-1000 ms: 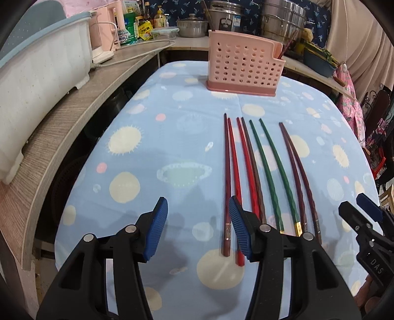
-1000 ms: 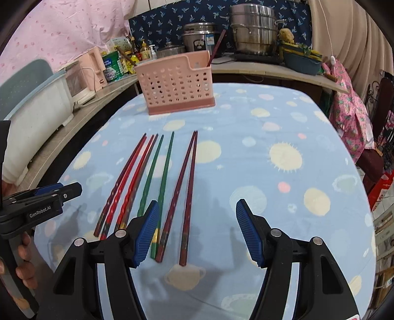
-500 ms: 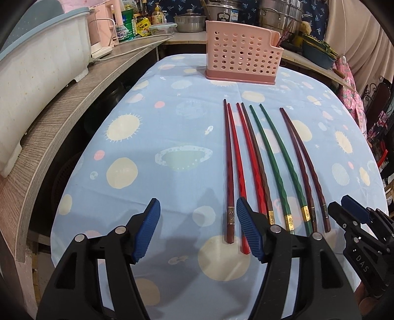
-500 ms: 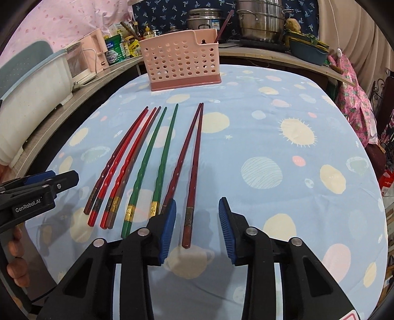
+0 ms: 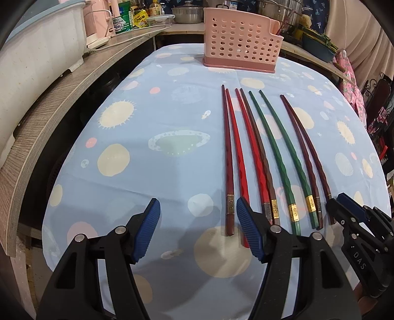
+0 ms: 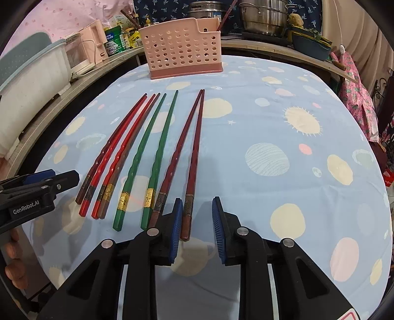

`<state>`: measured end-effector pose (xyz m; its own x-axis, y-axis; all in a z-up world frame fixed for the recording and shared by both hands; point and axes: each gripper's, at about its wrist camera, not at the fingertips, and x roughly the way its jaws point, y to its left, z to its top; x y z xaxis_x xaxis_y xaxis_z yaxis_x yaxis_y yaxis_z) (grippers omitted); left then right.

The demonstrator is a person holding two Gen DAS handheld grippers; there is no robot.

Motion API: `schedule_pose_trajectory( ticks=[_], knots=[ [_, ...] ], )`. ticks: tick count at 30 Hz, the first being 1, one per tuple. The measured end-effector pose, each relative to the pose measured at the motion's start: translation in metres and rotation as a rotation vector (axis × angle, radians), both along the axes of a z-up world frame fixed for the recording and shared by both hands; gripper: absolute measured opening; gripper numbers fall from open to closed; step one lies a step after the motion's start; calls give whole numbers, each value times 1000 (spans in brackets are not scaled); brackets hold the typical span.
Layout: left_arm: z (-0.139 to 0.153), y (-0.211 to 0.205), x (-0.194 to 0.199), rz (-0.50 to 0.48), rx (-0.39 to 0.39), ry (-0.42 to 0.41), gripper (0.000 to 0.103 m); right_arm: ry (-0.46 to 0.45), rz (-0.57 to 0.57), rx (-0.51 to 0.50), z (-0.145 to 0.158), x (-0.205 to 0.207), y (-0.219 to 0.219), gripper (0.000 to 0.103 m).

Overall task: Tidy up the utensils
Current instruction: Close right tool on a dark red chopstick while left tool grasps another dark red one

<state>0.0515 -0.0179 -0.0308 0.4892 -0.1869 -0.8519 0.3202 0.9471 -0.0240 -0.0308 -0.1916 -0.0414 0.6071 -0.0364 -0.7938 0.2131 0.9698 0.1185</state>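
Note:
Several chopsticks lie side by side on the blue tablecloth: red and brown ones (image 5: 242, 157) at the left, a green pair (image 5: 283, 162) (image 6: 145, 150) in the middle, a dark red pair (image 5: 307, 150) (image 6: 187, 152) at the right. A pink perforated utensil basket (image 5: 240, 45) (image 6: 181, 48) stands at the far end. My left gripper (image 5: 198, 221) is open, its right finger by the leftmost chopsticks' butt ends. My right gripper (image 6: 195, 221) is partly open around the butt end of the rightmost dark red chopstick, not touching it.
A wooden counter (image 5: 49, 118) with a white tub (image 5: 37, 54) runs along the left. Pots, bottles and bowls (image 6: 263, 17) stand behind the basket. The tablecloth (image 6: 283, 128) is bare to the right of the chopsticks. Each gripper shows in the other's view.
Both grippers have moved lower and nearer to the chopsticks' butt ends. My right gripper's jaws have narrowed from wide open to a small gap around the rightmost chopstick's end.

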Motion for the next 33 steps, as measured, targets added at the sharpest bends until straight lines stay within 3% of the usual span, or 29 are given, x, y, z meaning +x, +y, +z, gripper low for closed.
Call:
schedule_pose_trajectory(
  ticks=[10, 22, 33],
  knots=[
    [-10, -2, 3, 0, -6, 37, 61, 1, -15, 2, -1, 0, -6, 11],
    [-17, -1, 7, 13, 19, 35, 61, 2, -13, -4, -1, 0, -7, 11],
    [-14, 1, 8, 8, 18, 27, 22, 3, -11, -6, -2, 1, -6, 11]
  ],
)
